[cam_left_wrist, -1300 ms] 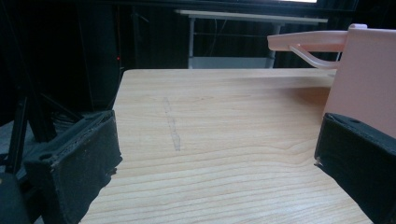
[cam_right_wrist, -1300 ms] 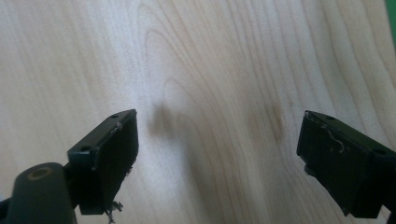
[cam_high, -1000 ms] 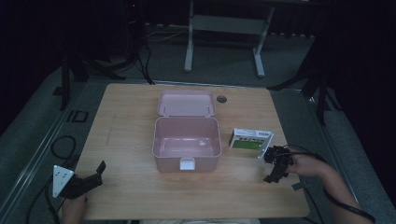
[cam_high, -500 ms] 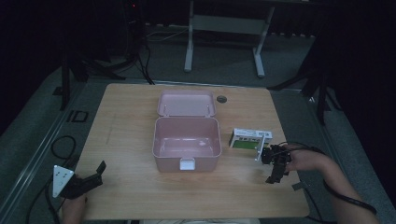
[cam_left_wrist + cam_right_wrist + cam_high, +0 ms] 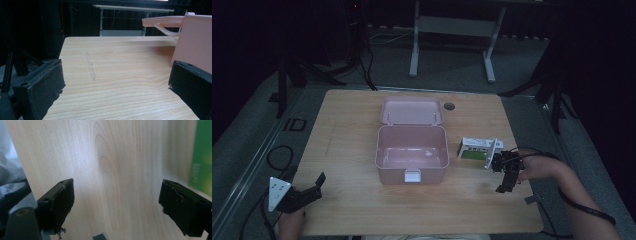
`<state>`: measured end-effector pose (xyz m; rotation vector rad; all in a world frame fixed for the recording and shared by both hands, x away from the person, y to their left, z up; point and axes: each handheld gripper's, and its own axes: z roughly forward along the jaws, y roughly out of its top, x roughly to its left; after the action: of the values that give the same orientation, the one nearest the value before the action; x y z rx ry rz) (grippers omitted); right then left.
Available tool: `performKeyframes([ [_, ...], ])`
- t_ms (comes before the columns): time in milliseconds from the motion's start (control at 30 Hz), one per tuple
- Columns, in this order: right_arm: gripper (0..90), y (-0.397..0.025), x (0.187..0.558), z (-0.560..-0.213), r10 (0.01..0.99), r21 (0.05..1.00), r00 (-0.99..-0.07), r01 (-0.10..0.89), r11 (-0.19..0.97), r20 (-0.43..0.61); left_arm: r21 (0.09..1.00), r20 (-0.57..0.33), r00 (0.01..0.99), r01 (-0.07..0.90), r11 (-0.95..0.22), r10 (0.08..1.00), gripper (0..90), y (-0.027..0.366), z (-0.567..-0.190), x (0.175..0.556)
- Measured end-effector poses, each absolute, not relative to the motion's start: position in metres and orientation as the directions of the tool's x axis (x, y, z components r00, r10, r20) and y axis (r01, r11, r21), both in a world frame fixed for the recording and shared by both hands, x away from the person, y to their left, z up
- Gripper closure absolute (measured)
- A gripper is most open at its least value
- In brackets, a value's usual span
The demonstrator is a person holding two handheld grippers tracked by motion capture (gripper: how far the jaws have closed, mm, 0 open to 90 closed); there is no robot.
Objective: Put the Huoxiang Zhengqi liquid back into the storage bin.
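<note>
Right tongs (image 5: 506, 176) gape wide, seemingly empty, beside green box (image 5: 476, 149).

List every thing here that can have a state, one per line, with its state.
pink box: open, lid tipped back, nothing seen inside
white latch: undone, on the box's front wall
green and white carton: lying flat on the table, right of the box
left gripper: open, holding nothing
right gripper: open, holding nothing, beside the carton
</note>
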<state>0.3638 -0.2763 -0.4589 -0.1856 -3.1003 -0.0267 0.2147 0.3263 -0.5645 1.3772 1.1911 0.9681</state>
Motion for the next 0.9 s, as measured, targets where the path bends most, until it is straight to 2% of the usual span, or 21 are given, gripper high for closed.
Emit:
performKeyframes([
  [133,21.9,-0.275,0.367,-0.445,0.1,0.025,-0.995,0.1,0.995,0.012,0.988,-0.047,0.185,0.154,0.018,0.982,0.2,0.326,-0.564,0.215],
  [267,23.1,-0.274,0.374,-0.429,0.095,0.058,-0.995,0.093,0.994,-0.021,0.988,-0.048,0.185,0.154,0.019,0.982,0.2,0.326,-0.565,0.215],
  [467,26.0,-0.275,0.388,-0.413,0.107,0.056,-0.992,0.103,0.993,-0.063,0.988,-0.049,0.185,0.154,0.02,0.981,0.2,0.327,-0.564,0.215],
  [900,36.8,-0.273,0.419,-0.404,0.078,0.036,-0.986,0.074,0.997,-0.149,0.988,-0.047,0.186,0.154,0.018,0.981,0.2,0.326,-0.564,0.215],
])
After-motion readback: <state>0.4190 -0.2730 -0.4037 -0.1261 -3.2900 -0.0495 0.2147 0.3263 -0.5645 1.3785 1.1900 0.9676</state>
